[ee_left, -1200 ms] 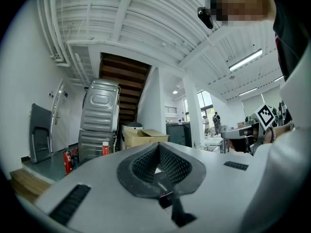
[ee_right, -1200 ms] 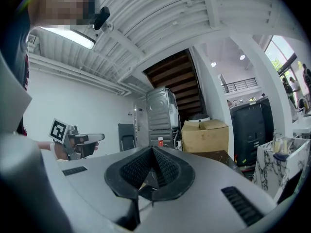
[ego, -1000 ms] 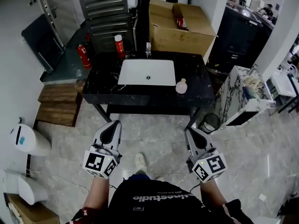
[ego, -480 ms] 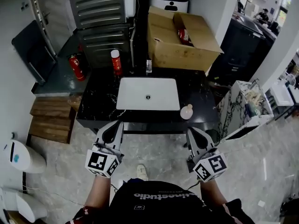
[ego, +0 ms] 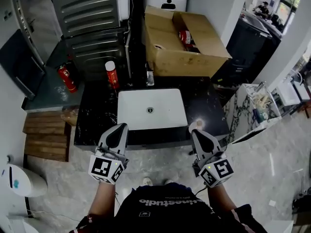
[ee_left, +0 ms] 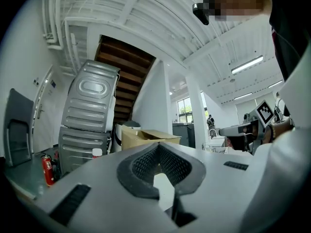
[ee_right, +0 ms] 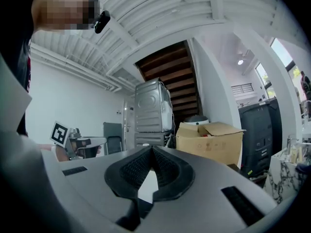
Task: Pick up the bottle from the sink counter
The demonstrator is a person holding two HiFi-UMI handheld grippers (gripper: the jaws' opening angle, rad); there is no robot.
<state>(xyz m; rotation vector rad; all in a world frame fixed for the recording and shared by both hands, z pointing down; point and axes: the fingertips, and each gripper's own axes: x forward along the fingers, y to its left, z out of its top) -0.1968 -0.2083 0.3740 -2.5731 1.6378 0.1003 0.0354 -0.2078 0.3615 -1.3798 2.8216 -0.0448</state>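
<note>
A small pale pink bottle (ego: 197, 124) stands on the black marble sink counter (ego: 97, 115), just right of the white basin (ego: 152, 109). In the head view my right gripper (ego: 196, 132) is shut and empty, its tip right in front of the bottle and covering its lower part. My left gripper (ego: 118, 129) is shut and empty too, its tip over the counter's front edge left of the basin. Both gripper views look over the counter with the jaws together, left gripper (ee_left: 158, 147) and right gripper (ee_right: 152, 149); the bottle shows in neither.
A red spray can (ego: 112, 74) and a small tap (ego: 150, 76) stand at the counter's back. Behind them is an open cardboard box (ego: 184, 42). A fire extinguisher (ego: 66, 78) sits to the left, wooden steps (ego: 46, 135) lower left, and a marbled cabinet (ego: 252, 110) to the right.
The person has stepped toward the sink counter, which now lies right under both gripper tips. The bottle has come right up to the right gripper's tip. Both grippers stayed shut.
</note>
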